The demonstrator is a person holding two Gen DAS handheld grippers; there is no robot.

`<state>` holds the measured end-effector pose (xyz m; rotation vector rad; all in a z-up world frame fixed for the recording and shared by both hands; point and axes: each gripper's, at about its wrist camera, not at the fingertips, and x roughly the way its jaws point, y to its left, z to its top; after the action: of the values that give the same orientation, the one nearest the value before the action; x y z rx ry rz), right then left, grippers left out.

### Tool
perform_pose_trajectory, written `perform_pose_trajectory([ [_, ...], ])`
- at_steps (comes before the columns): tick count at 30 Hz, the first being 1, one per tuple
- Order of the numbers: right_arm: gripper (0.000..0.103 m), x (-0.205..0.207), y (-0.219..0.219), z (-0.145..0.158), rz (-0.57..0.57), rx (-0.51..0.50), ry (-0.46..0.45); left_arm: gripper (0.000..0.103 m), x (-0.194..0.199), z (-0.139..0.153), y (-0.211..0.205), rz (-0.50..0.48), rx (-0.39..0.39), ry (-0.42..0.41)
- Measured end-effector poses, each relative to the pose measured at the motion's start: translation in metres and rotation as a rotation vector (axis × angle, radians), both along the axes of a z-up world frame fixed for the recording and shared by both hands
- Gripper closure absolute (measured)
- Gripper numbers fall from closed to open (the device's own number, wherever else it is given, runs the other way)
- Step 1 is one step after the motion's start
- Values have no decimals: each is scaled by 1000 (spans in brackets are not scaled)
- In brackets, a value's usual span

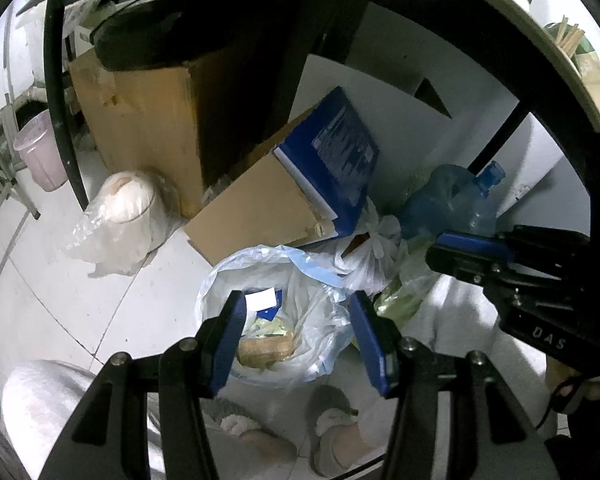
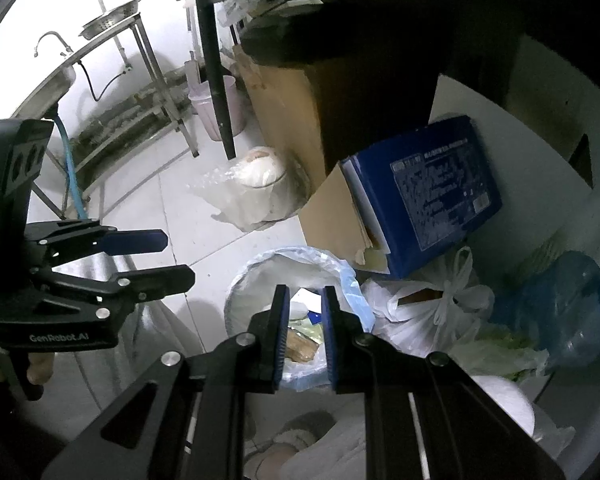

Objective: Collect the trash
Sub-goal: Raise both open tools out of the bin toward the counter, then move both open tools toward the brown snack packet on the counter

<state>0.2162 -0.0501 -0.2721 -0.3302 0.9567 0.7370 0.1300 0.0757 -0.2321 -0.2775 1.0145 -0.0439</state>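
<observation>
A round bin [image 1: 216, 280] lined with a pale blue-white bag stands on the floor, holding a brown wrapped lump [image 1: 266, 346] and scraps of paper. My left gripper [image 1: 300, 312] hangs open above its mouth with nothing between the blue pads. In the right wrist view the same bin [image 2: 256, 268] lies under my right gripper [image 2: 305, 308]. Its pads stand close together with a narrow gap, and only the bin's contents [image 2: 300, 350] show through. Each gripper shows in the other's view: the right one [image 1: 434, 250], the left one [image 2: 178, 258].
A tied white plastic bag [image 2: 432, 312] and a blue water jug [image 2: 568, 304] lie right of the bin. Behind it a blue box [image 2: 432, 184] leans on brown cardboard [image 1: 260, 208]. A black table leg [image 2: 218, 80], a pink bucket [image 1: 40, 152] and a person's slippered feet [image 1: 332, 424] are near.
</observation>
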Motion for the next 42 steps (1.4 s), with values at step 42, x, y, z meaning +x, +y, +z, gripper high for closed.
perform_pose_trajectory([
  [42, 88, -52, -37, 129, -4, 171, -167, 49, -41, 123, -22, -46, 110, -219],
])
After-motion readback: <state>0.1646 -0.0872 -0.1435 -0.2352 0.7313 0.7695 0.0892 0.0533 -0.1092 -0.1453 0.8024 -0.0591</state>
